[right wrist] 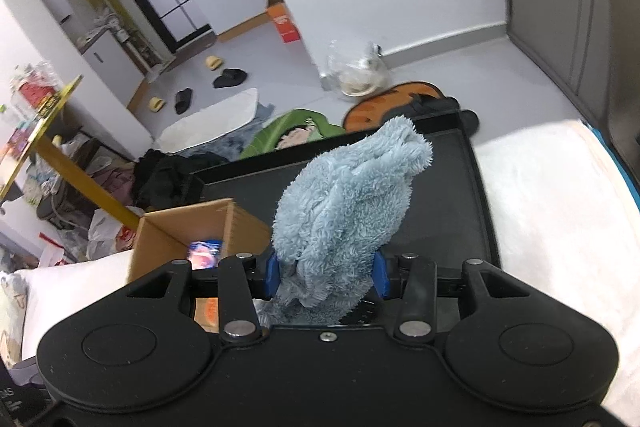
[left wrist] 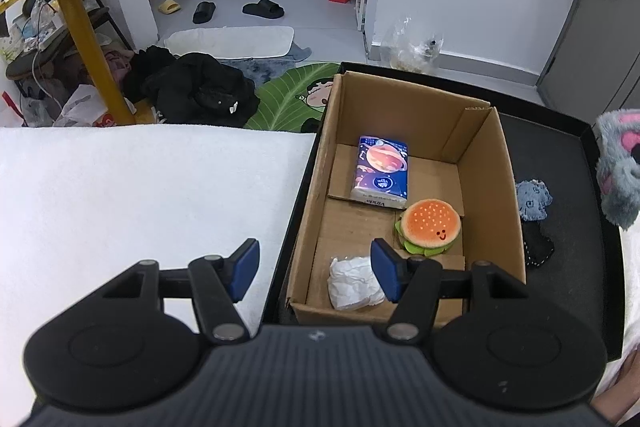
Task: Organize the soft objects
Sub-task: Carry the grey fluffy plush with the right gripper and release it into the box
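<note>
An open cardboard box [left wrist: 484, 163] stands in a black tray [left wrist: 560, 147]. In it lie a blue tissue pack [left wrist: 382, 169], a plush burger [left wrist: 430, 225] and a crumpled white tissue [left wrist: 352, 283]. My left gripper [left wrist: 316, 269] is open and empty, above the box's near left corner. My right gripper [right wrist: 326, 275] is shut on a fluffy blue plush [right wrist: 352, 203], held up above the tray [right wrist: 460, 211] right of the box [right wrist: 180, 231]. The plush shows at the right edge of the left wrist view [left wrist: 616, 171], with pink patches.
A small blue fabric item [left wrist: 532, 199] and a black one [left wrist: 538, 247] lie in the tray right of the box. A white towel [left wrist: 140, 195] covers the surface to the left. Clothes, slippers, a mat and a yellow-legged table [left wrist: 92, 47] are on the floor beyond.
</note>
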### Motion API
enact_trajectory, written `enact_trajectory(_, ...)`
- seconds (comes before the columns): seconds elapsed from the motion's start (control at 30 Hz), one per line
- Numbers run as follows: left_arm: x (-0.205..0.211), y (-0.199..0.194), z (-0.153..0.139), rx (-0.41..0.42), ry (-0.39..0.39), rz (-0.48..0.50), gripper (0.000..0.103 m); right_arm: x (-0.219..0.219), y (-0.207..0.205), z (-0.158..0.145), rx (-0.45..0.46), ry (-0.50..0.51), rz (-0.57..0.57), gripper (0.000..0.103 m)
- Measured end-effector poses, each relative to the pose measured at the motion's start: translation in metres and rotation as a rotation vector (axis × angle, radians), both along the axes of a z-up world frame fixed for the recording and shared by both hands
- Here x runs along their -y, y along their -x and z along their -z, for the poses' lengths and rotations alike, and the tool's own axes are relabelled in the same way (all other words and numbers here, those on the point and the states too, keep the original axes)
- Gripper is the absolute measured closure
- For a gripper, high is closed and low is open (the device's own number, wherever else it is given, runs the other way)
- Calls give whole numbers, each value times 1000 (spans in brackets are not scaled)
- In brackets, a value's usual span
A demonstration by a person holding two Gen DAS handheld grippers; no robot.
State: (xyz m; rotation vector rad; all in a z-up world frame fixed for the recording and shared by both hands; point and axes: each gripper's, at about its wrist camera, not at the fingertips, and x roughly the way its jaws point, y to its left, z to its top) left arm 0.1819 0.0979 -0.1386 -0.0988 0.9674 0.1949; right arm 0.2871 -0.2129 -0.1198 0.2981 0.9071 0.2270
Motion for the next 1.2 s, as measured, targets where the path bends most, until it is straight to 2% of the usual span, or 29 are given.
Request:
enact_trajectory(0.63, -24, -2, 9, -6, 123, -35, 43, -76, -10, -21, 33, 28, -128, 60)
enact_trajectory(0.97, -33, 0, 11, 14, 158, -44, 44, -120, -6, -28, 73, 83, -252, 59)
enact_trajectory(1.2, -39, 2, 11, 27, 196, -57, 52, -146, -4, -23, 62, 111, -324, 59)
